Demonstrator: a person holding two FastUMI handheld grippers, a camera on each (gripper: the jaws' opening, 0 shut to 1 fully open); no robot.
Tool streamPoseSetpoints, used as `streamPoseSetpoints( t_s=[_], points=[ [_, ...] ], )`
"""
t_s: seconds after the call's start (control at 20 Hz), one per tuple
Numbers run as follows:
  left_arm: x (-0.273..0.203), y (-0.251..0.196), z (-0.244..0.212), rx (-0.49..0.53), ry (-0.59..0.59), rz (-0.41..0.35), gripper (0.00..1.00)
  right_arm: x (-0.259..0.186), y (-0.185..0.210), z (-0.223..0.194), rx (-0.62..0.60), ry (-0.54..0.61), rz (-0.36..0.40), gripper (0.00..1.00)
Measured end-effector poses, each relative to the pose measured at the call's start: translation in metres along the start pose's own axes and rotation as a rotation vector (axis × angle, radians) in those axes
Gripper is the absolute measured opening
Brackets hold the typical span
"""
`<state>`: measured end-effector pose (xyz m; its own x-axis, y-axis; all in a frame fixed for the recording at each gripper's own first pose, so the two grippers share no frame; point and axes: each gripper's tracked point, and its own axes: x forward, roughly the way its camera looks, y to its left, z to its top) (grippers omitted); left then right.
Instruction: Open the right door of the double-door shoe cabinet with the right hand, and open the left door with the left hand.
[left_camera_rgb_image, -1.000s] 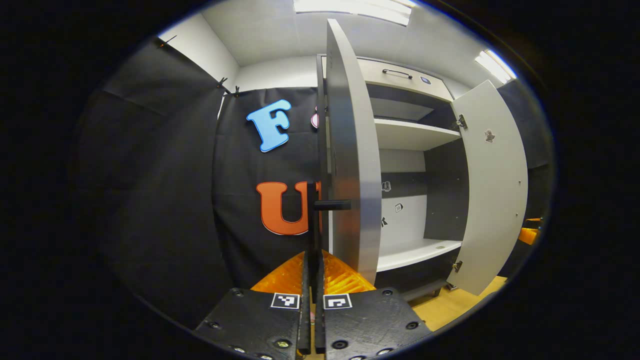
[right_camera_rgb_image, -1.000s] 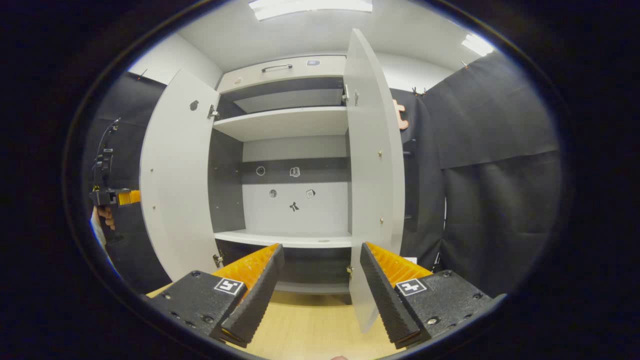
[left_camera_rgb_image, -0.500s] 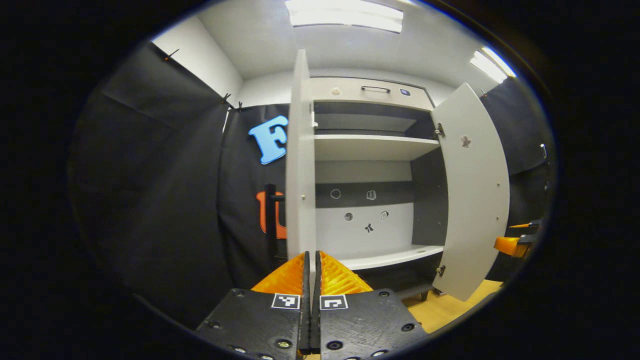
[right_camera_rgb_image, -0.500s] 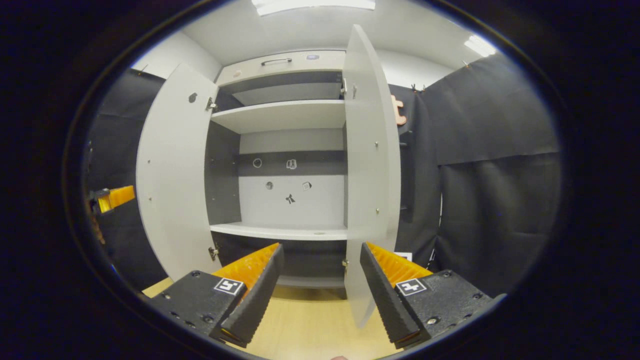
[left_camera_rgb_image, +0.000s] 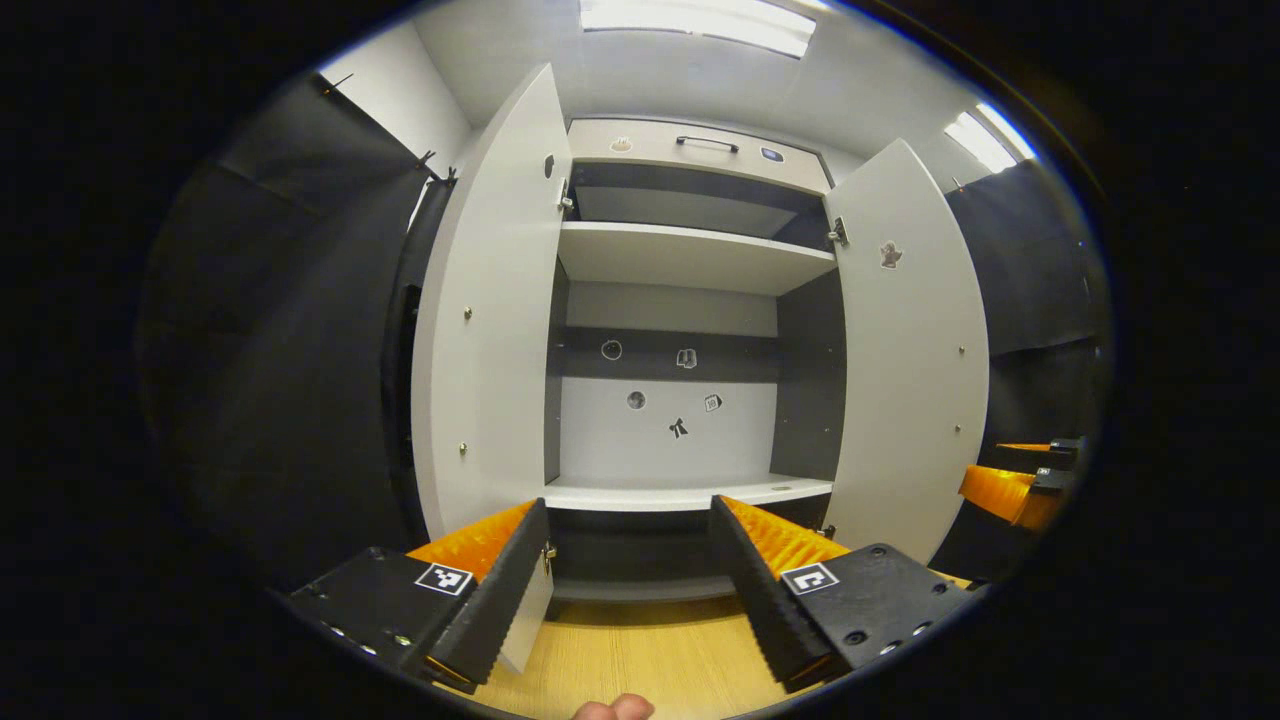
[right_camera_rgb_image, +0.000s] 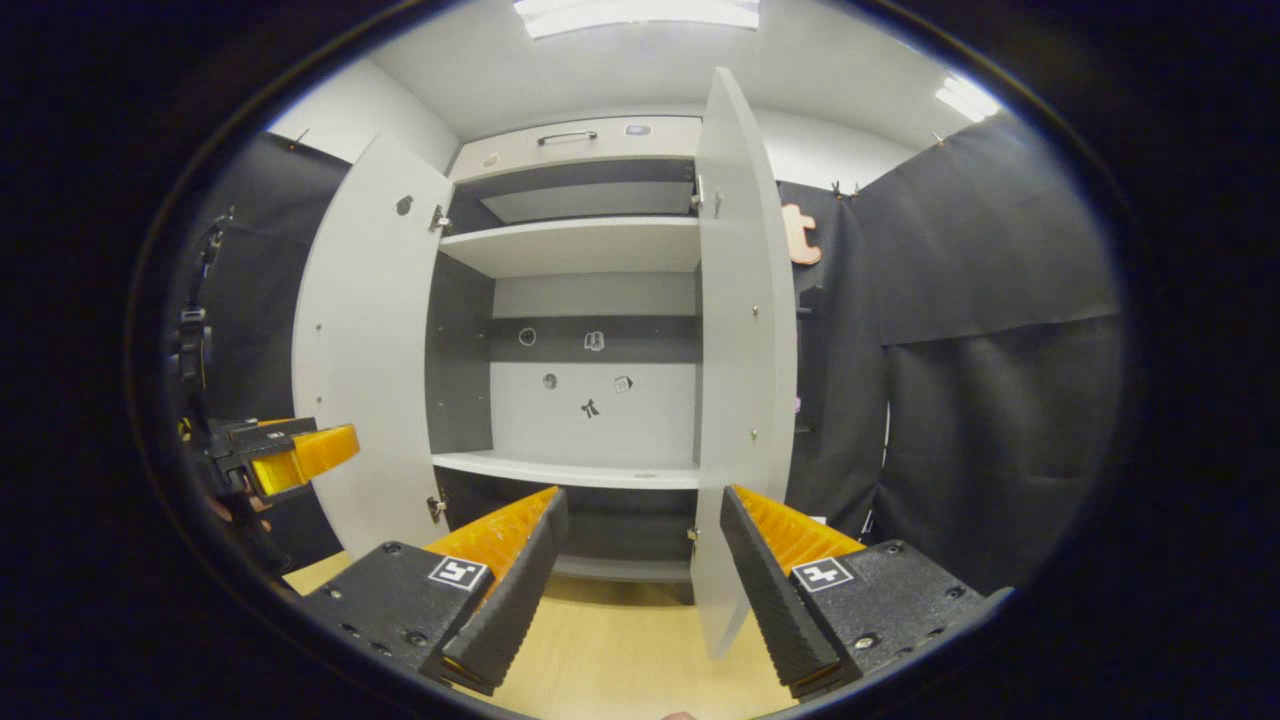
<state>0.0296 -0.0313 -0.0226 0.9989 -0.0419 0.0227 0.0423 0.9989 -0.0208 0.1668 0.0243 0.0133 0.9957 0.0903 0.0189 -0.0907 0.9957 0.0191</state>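
Shoe cabinet (left_camera_rgb_image: 690, 160) stands against the black booth wall on a light wood floor (left_camera_rgb_image: 640, 655), both doors swung out. In the left gripper view the left door (left_camera_rgb_image: 490, 320) sits left of the opening and the right door (left_camera_rgb_image: 910, 350) right of it, inner faces showing, small screw heads dotted on each. In the right gripper view the left door (right_camera_rgb_image: 365, 350) is turned wide and the right door (right_camera_rgb_image: 745, 330) is seen nearly edge-on, bottom corner hanging over the floor. Inside: an upper shelf (left_camera_rgb_image: 690, 255) and a lower shelf (left_camera_rgb_image: 690, 492), nothing on either that I can see. Back panel (left_camera_rgb_image: 665, 420) is pale with a dark band across it, carrying a few small stickers (left_camera_rgb_image: 679, 428). A top drawer front with a dark bar handle (left_camera_rgb_image: 707, 143) sits above the opening.

Left gripper (left_camera_rgb_image: 628, 560): jaws spread wide, holding nothing, apart from the left door, pointed at the cabinet's lower part. It also shows at the left edge of the right gripper view, beside the left door. Right gripper (right_camera_rgb_image: 642, 545): jaws also spread wide, nothing between them, right door's lower edge just in front of them, contact not clear. A fingertip (left_camera_rgb_image: 612, 708) pokes in at the bottom of the left gripper view.
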Motion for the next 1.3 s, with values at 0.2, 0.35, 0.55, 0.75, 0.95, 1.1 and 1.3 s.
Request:
streamPoseSetpoints(
  t_s=[0.2,0.35,0.55,0.75,0.95,1.1,1.3],
  points=[
    [0.005,-0.008,-0.007,0.007,0.014,-0.011,0.97,-0.001,-0.002,-0.002,0.009,0.007,-0.011,0.96],
    [0.002,-0.013,-0.009,0.012,0.019,-0.011,0.97,-0.001,-0.003,-0.003,0.021,0.008,-0.016,0.96],
    [-0.001,-0.017,-0.002,0.01,0.007,-0.018,0.97,-0.001,-0.001,-0.003,0.031,0.006,-0.01,0.95],
    [-0.007,-0.016,0.005,0.025,-0.019,0.002,0.97,0.0,0.0,-0.002,0.027,0.004,-0.002,0.96],
    [-0.012,-0.013,0.006,0.025,-0.018,0.006,0.97,0.001,0.006,-0.001,0.033,-0.003,0.019,0.95],
    [-0.016,-0.013,0.006,0.022,-0.024,0.008,0.97,0.0,0.007,0.0,0.02,-0.003,0.03,0.96],
    [-0.017,-0.014,0.003,0.023,-0.013,0.0,0.97,-0.001,0.01,-0.002,0.021,0.007,0.039,0.96]
  ],
)
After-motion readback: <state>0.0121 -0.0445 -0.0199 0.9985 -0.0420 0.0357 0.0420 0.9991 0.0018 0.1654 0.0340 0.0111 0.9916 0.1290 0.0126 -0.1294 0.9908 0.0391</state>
